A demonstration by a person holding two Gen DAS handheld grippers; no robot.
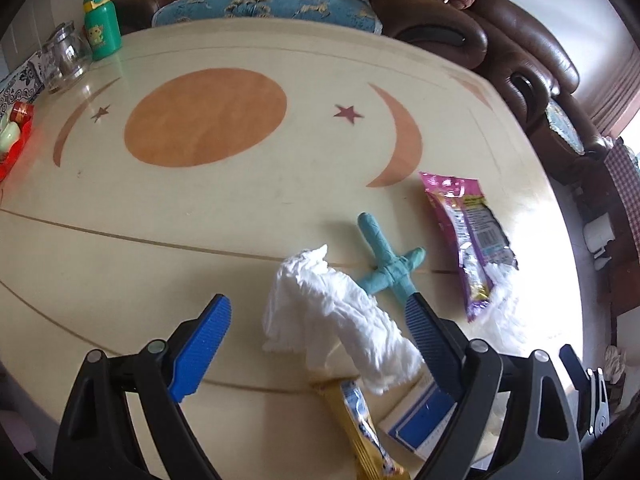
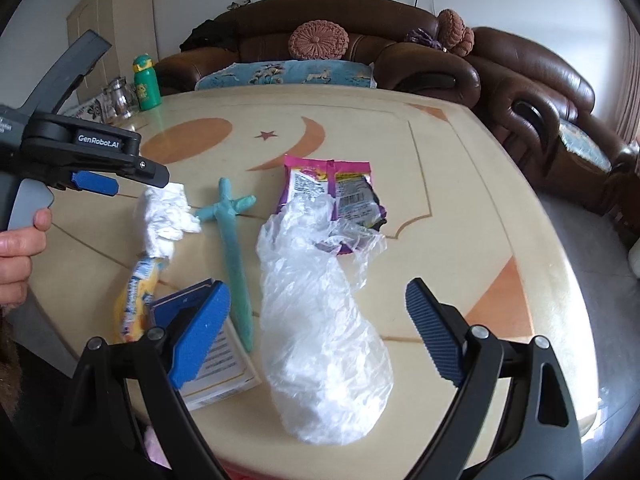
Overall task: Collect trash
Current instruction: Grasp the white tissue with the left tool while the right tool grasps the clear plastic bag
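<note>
Crumpled white tissue [image 1: 332, 308] between wide-open ribbed blue left fingers [image 1: 204, 344], crinkly clear bag [image 2: 324, 320] between spread, empty right fingers [image 2: 432, 332]

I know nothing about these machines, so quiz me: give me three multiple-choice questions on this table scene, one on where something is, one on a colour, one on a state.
1. Where is the clear plastic bag?
A. partly over the pink wrapper
B. beside the green bottle
C. on the sofa

2. What colour is the paper cross?
A. red
B. teal
C. black

3. How is the right claw?
A. shut on the tissue
B. shut on the cross
C. open, holding nothing

Answers: 1 A, the bag's far end overlaps the wrapper. 2 B, it is teal in both views. 3 C, its blue pads stand wide apart above the bag, gripping nothing.
</note>
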